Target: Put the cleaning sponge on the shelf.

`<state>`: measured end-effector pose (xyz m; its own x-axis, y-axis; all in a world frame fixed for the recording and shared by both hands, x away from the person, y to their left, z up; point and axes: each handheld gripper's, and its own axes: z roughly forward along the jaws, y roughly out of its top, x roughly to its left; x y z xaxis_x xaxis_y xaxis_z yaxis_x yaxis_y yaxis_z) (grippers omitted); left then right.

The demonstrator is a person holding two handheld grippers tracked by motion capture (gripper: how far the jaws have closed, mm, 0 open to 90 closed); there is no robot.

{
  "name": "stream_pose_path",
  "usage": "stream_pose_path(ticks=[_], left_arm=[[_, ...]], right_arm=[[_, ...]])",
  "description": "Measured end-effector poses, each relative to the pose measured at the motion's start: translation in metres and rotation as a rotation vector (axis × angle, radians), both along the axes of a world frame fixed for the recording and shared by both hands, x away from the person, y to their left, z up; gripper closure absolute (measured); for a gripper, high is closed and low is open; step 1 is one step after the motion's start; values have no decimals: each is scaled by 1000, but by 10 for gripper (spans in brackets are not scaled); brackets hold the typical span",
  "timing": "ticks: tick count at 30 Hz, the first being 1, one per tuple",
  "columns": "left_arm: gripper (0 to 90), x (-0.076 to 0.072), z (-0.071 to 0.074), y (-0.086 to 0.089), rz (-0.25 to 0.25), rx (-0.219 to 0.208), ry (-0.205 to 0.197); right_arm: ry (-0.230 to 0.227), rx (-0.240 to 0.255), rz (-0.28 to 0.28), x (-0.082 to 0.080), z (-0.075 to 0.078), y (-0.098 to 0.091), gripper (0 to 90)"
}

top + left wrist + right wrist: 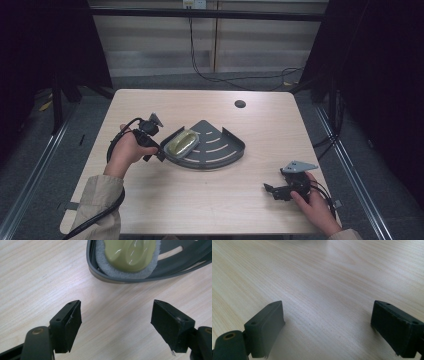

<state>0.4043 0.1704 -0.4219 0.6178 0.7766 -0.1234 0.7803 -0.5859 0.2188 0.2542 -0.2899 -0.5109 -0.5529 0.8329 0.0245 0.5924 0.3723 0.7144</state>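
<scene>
Table (200, 200) is showing pale wood-grain laminate, smooth, with a soft sheen. Rack (227, 145) is presenting as dark grey, matt, hard, likely metal or plastic. Scrubber (127, 255) is showing a glossy olive plastic top over a rough, fibrous grey pad. Left gripper (116, 322) pads are looking matt black and rubbery, edges slightly frayed.

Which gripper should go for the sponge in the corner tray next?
Left. The left gripper is open right beside the grey tray where the green sponge lies; the right gripper sits farther off, over bare table.
</scene>
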Motion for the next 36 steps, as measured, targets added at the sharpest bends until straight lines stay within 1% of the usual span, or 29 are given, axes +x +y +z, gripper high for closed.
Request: stream_pose_path(ticks=[6, 8, 14, 19, 23, 24, 28, 29, 30, 31, 34, 36], left_arm=[[243, -7, -6, 9, 8, -13, 0], [243, -10, -9, 12, 15, -19, -4], [244, -18, -20, 23, 34, -28, 8], [245, -25, -27, 30, 41, -41, 3], [245, -30, -31, 36, 42, -46, -1], [245, -31, -32, 36, 50, -49, 0], [245, -37, -35, 40, 49, -49, -11], [245, -37, -36, 42, 40, -50, -9], [246, -38, -37, 43, 44, -49, -18], [246, -39, -37, 44, 44, -48, -11], [247, -42, -40, 47, 58, -54, -17], [246, -43, -42, 49, 52, -56, -17]], right_arm=[[0, 1, 1, 0, 0, 0, 106], [0, 1, 0, 0, 0, 0, 106], [0, 1, 1, 0, 0, 0, 106], [2, 2, -1, 0, 0, 0, 106], [1, 1, -1, 0, 0, 0, 106], [2, -1, -3, 0, 0, 0, 106], [0, 1, 0, 0, 0, 0, 106], [-1, 1, 1, 0, 0, 0, 106], [0, 2, 0, 0, 0, 0, 106], [0, 2, 0, 0, 0, 0, 106], [0, 1, 1, 0, 0, 0, 106], [0, 1, 1, 0, 0, 0, 106]])
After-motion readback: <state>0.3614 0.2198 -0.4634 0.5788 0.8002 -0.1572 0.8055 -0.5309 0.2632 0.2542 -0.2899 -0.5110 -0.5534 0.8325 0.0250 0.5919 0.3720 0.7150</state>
